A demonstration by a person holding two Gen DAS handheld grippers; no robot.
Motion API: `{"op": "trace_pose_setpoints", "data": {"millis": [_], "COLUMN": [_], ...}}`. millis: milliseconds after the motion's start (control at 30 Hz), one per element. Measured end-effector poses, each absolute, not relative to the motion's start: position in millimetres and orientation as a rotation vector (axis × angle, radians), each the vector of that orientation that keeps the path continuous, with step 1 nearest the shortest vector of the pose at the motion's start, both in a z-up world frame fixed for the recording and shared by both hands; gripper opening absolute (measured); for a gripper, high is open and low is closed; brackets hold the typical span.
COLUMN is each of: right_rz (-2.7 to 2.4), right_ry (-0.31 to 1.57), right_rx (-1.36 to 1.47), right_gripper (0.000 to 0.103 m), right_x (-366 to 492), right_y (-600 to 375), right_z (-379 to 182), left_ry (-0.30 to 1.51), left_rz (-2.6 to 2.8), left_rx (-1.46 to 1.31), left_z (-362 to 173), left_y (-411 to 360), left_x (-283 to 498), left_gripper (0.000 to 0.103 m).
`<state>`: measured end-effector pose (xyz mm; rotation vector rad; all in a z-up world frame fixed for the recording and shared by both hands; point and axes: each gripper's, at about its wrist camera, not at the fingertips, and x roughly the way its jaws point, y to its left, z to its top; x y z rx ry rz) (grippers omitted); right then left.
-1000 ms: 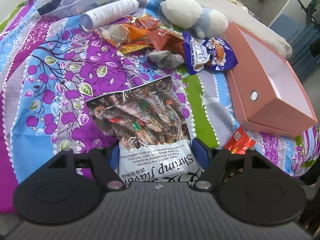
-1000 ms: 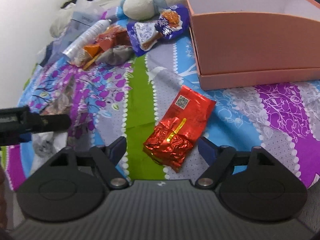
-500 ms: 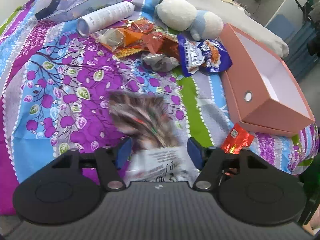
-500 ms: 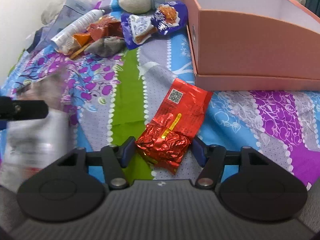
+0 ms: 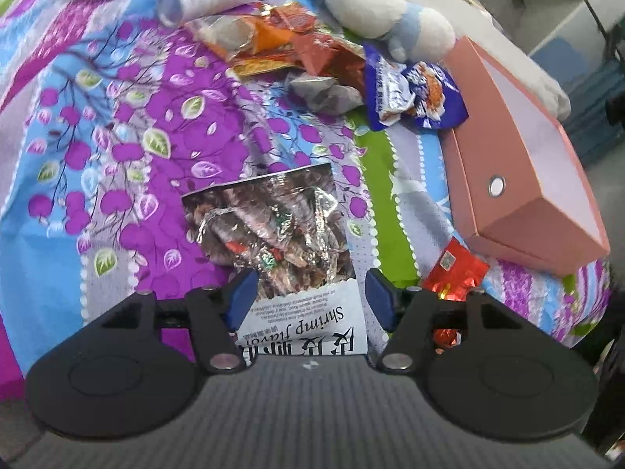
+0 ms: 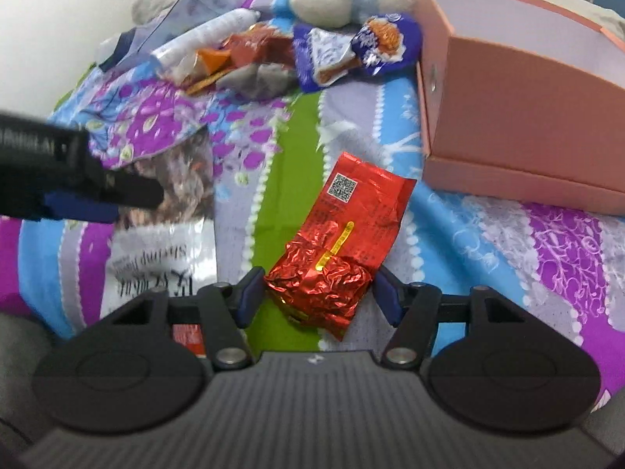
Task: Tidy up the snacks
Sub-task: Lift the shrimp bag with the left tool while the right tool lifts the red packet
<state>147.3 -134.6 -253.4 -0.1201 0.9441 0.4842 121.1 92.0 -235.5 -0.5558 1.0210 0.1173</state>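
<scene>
A flowered bedspread point(image 5: 117, 148) fills both views. The pink box point(image 6: 519, 90) sits upper right. At lower centre of the left view, the left hand-held gripper point(image 5: 308, 299) pinches the shrimp snack bag point(image 5: 273, 226); the right hand-held gripper point(image 6: 318, 293), its jaws having just closed in, pinches the red foil packet point(image 6: 343, 234).

floral bedspread point(image 5: 117, 125), white wall point(image 6: 50, 19)

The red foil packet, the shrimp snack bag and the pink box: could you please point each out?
red foil packet point(image 6: 343, 250): right wrist view, its creased middle.
shrimp snack bag point(image 5: 273, 230): left wrist view, its printed upper half.
pink box point(image 5: 504, 179): left wrist view, its long side wall.
</scene>
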Motion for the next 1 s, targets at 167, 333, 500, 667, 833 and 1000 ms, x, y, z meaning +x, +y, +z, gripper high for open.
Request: {"op": "trace_pose_setpoints", "data": {"millis": [167,333,500,667,833,1000], "right_rz": [0.531,0.598,0.615,0.617,0.618,0.621], "right_ry": [0.885,0.913,0.916,0.921,0.921,0.925], "right_rx": [-0.114,-0.151,-0.223,-0.217,-0.226,-0.213], "right_gripper": [0.063,0.063,0.063,0.063,0.063,0.063], "right_x": [142,140,136,137,137,137], "right_y": [-137,-123,-114,-115,-114,-115], "right_z": [-242,-254,-268,-269,-270,-269], "left_ry": [1.007,1.019,1.046,1.069,1.09,1.086], "left_rz": [0.132,0.107,0.118,0.12,0.139,0.137], "left_rx": [-0.673,-0.75,-0.726,-0.589,-0.421,-0.353], "left_z": [-243,-258,-273,-275,-274,-268], "left_y": [109,116,116,101,78,70], "left_x": [114,113,117,128,136,141], "left_gripper": [0.077,0.076,0.076,0.076,0.07,0.052]}}
